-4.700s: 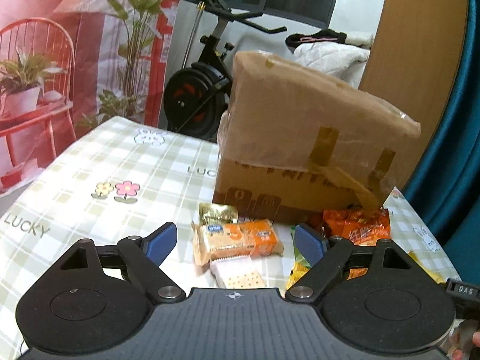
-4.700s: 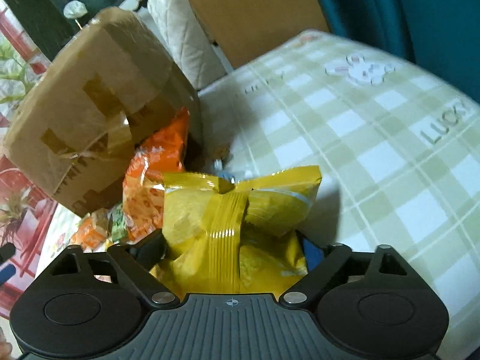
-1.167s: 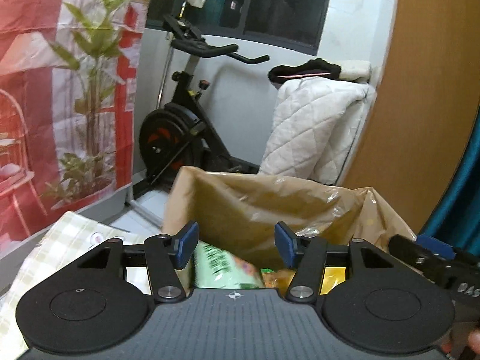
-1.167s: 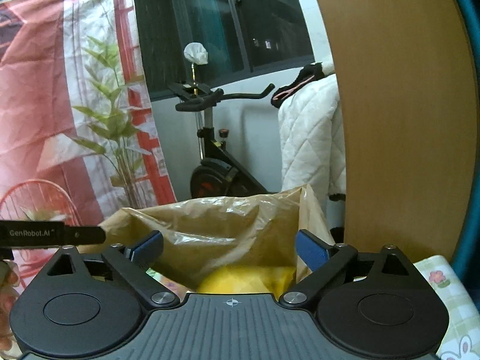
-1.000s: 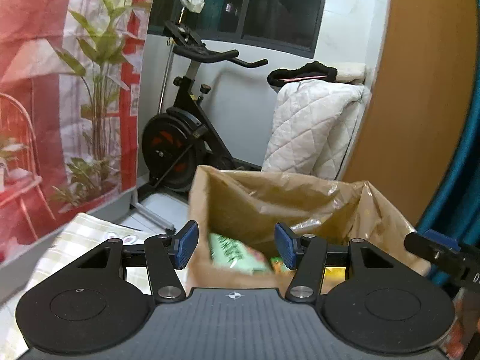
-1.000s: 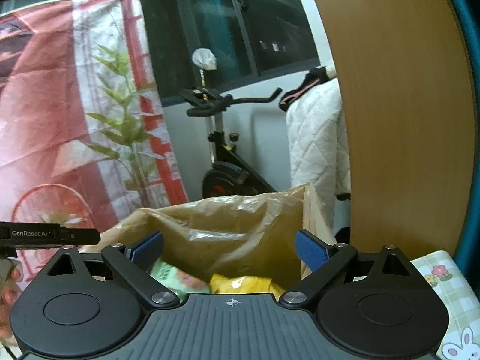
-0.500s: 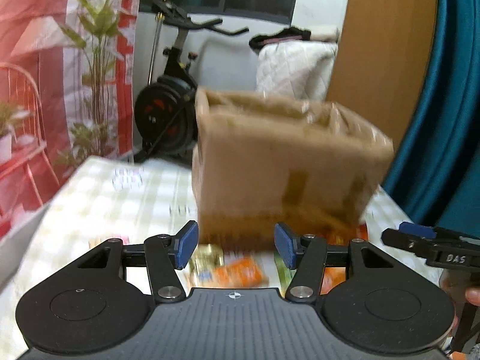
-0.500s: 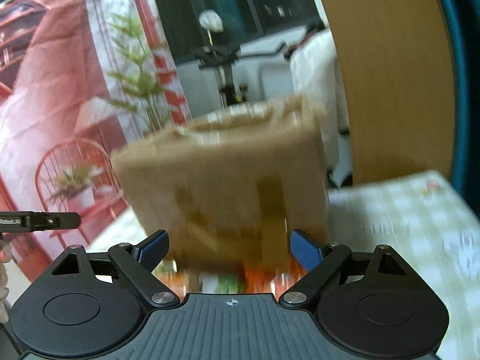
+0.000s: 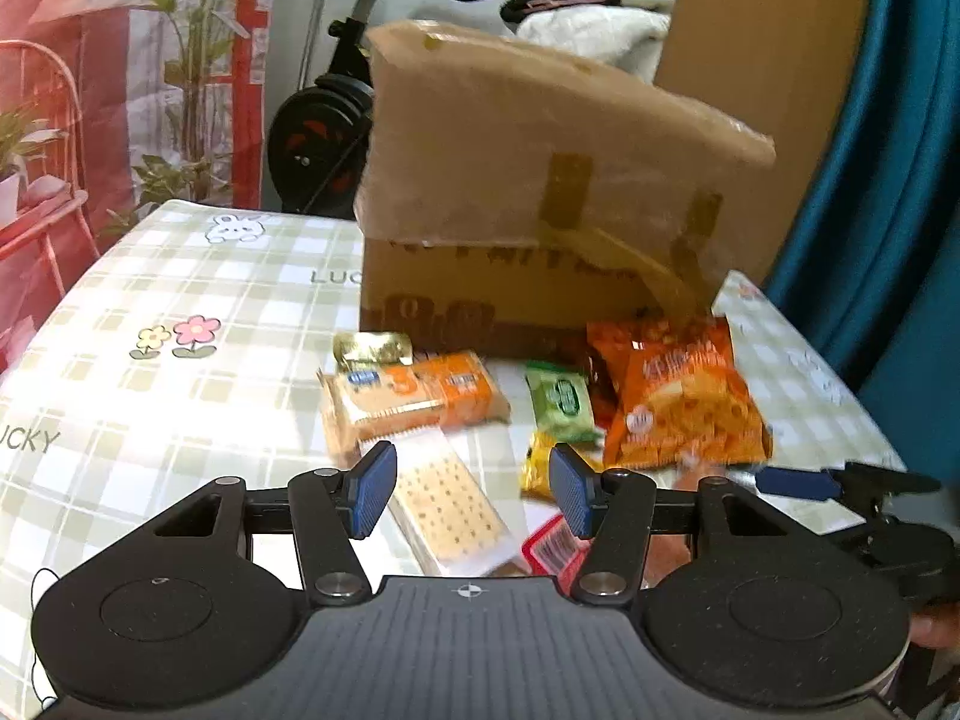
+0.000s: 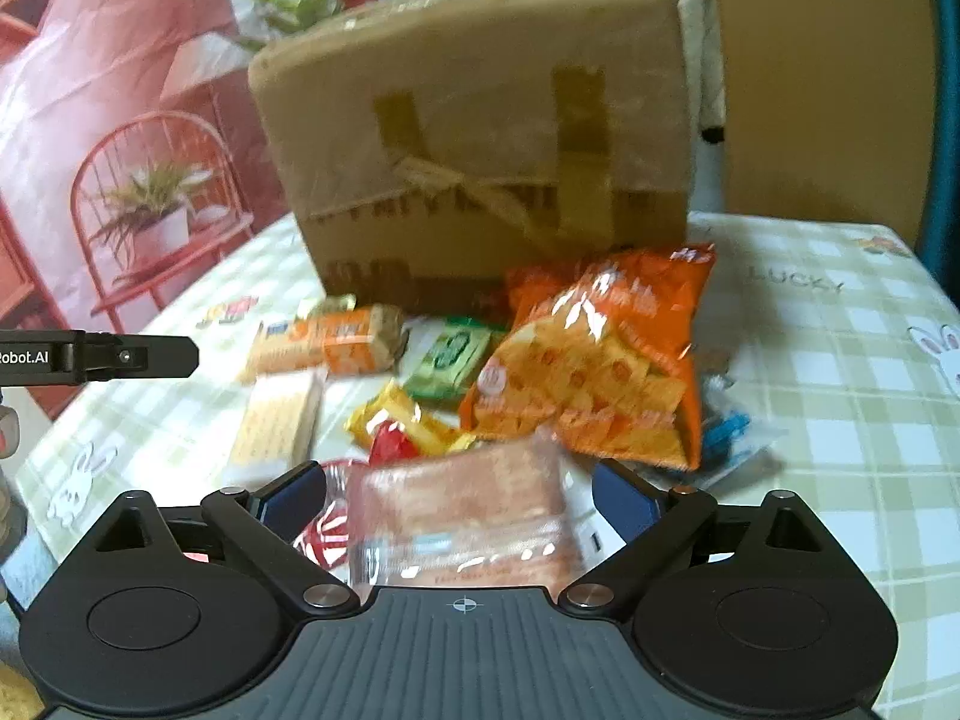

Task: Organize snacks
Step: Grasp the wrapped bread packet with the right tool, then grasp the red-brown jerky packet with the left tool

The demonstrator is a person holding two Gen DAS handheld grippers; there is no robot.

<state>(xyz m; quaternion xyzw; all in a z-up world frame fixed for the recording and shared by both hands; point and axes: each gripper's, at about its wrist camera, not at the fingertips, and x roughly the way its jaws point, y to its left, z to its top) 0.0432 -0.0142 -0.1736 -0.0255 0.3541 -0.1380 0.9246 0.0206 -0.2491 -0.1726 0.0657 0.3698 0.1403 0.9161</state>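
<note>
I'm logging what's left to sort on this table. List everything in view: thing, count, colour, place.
cardboard box: one, brown, taped, at the back of the table
tablecloth: one, green and white check, covering the table
chip bag: one, orange, in front of the box, to the right
orange biscuit pack: one, in front of the box, to the left
cracker pack: one, pale, nearest the left gripper
green packet: one, between biscuit pack and chip bag
clear biscuit pack: one, brownish, between the right gripper's fingers
exercise bike: one, black, behind the table
left gripper: open, holding nothing
right gripper: jaws opening, not pressing the pack
</note>
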